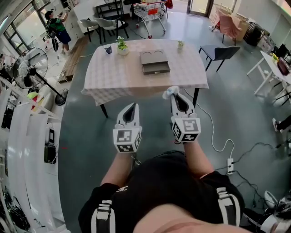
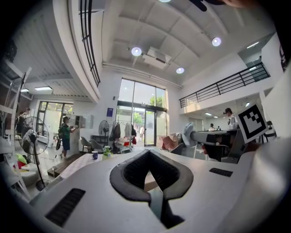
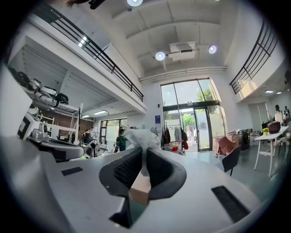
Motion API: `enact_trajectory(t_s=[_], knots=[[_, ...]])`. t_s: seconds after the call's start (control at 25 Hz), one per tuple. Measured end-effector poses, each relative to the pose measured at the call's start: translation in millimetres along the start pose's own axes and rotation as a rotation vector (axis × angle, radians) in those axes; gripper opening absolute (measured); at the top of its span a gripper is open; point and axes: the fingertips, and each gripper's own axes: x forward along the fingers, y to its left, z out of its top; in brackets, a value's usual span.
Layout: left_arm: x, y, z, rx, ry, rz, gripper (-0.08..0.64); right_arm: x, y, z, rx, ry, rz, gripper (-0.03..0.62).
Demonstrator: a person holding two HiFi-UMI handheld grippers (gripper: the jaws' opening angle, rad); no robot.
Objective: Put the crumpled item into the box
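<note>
A white crumpled item [image 1: 170, 92] is pinched between the tips of my right gripper [image 1: 176, 96], which is shut on it just short of the table's near edge. In the right gripper view the crumpled item [image 3: 143, 139] sticks up out of the closed jaws of the right gripper [image 3: 142, 154]. My left gripper [image 1: 131, 107] floats level beside it on the left, shut with nothing in it, its tips meeting [image 2: 148, 153]. A shallow grey-brown box [image 1: 154, 62] lies open-topped in the middle of the table [image 1: 109, 79], ahead of both grippers. The left gripper view shows the right gripper [image 2: 213, 136] with the crumpled item [image 2: 188, 133].
On the table's far side stand a potted plant [image 1: 122, 46], a dark mug [image 1: 107, 50] and a small plant [image 1: 180, 44]. A dark chair [image 1: 220, 52] is at the table's right, a fan [image 1: 36, 63] at the left, a shopping cart [image 1: 152, 11] behind. Cables and a power strip [image 1: 230, 164] lie on the floor.
</note>
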Motion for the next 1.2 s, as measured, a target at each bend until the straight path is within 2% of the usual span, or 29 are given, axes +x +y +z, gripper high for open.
enact_trajectory(t_s=[0.32,0.6,0.88,1.2], knots=[[-10.6,12.4,2.7,0.003,-0.015,-0.014,-0.008,5.1,15.8,3.0,-0.017,0.0,-0.009,0.032],[7.0,28.2,3.0,0.021,-0.028,0.002,-0.008,30.6,15.4,-0.7,-0.023,-0.013,0.009,0.032],[50.1,53.5,0.4,0.019,-0.018,0.033,-0.008,77.9,-7.6,-9.6,-0.006,-0.01,0.008,0.031],[146.0,84.9,-10.8,0.031,0.006,0.045,-0.008,166.1,-53.7,-35.7,0.028,-0.001,0.012,0.031]])
